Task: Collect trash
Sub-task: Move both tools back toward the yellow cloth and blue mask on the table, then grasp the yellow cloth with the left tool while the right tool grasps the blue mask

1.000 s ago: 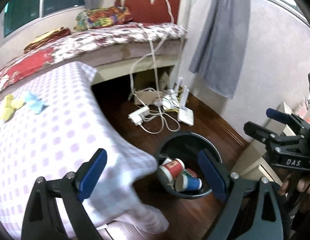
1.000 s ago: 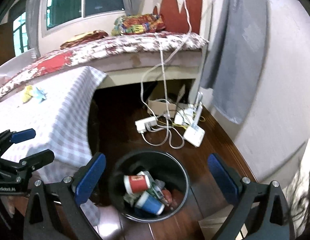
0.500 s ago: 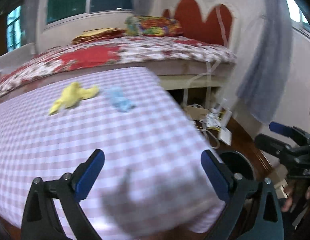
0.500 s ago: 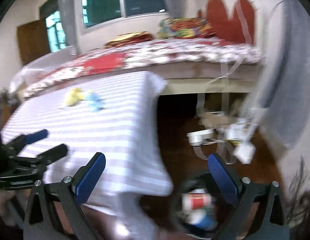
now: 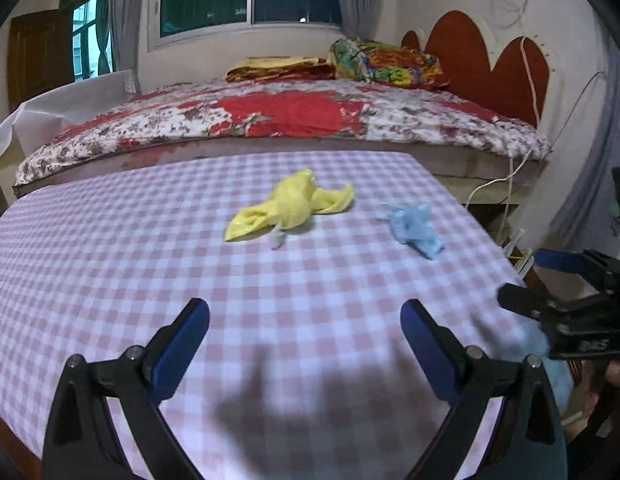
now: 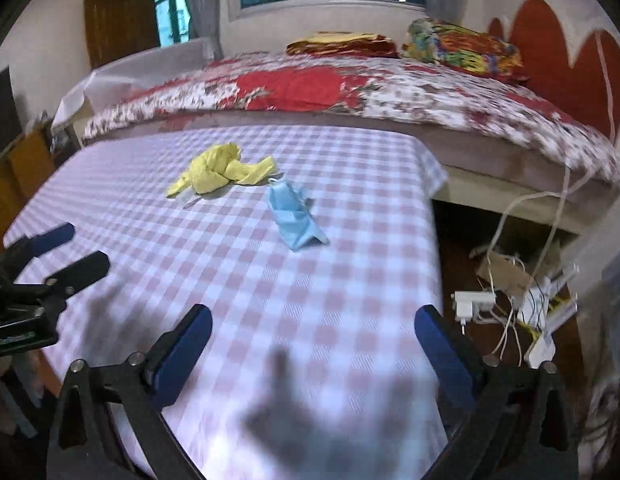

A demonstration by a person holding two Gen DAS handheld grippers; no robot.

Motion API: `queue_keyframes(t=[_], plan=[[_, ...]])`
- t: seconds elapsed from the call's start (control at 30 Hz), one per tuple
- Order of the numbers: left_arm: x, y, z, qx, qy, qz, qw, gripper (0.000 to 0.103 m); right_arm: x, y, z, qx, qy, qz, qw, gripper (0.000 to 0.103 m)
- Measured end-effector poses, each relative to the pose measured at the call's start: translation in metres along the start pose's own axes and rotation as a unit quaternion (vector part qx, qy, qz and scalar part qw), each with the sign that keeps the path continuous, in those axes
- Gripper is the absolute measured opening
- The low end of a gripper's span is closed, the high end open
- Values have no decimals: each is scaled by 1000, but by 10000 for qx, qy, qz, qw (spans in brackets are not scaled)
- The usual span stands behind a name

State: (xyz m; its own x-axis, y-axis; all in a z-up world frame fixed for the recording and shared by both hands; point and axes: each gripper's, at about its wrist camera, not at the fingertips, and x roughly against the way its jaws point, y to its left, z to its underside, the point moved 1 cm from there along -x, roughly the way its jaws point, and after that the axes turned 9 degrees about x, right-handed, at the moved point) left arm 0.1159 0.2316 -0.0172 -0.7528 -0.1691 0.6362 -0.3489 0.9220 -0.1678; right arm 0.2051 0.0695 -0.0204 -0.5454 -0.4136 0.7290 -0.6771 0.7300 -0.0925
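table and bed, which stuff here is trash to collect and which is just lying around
Trash to collect:
- crumpled yellow bag on the checked tablecloth
- blue face mask beside it

Just lying about:
- colourful pillow and folded blanket on the bed
- power strip and white cables on the floor

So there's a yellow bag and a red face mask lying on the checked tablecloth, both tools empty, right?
Not quite: the face mask is light blue, not red, as the right wrist view shows. The yellow bag does lie beside it on the checked tablecloth, and both tools are empty.
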Motion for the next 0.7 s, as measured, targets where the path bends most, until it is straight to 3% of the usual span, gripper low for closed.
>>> queue_keyframes(t=[0.07,0.17,0.37,0.47,0.57,0.67,0.7], plan=[[-12,4,-5,22,27,-19,10000,96,-25,0,-7,-36,165,-35,9999,84],[-27,4,-11,-9,65,-59,10000,96,-52,-2,-18,-88,266,-99,9996,83],[-58,7,-22,-133,279,-119,9995,96,-75,3,-34,-2,264,-145,9995,74],[-70,10,-30,-92,334,-104,9993,96,-82,1,-39,-46,317,-178,9993,58],[-82,12,-39,-75,368,-84,9993,96,-86,0,-43,-22,288,-162,9995,51],[-94,13,-46,-88,382,-94,9992,96,-90,-3,-49,-15,222,-171,9996,24],[-98,13,-48,-96,385,-101,9992,96,-91,-5,-52,-15,195,-158,9997,22]])
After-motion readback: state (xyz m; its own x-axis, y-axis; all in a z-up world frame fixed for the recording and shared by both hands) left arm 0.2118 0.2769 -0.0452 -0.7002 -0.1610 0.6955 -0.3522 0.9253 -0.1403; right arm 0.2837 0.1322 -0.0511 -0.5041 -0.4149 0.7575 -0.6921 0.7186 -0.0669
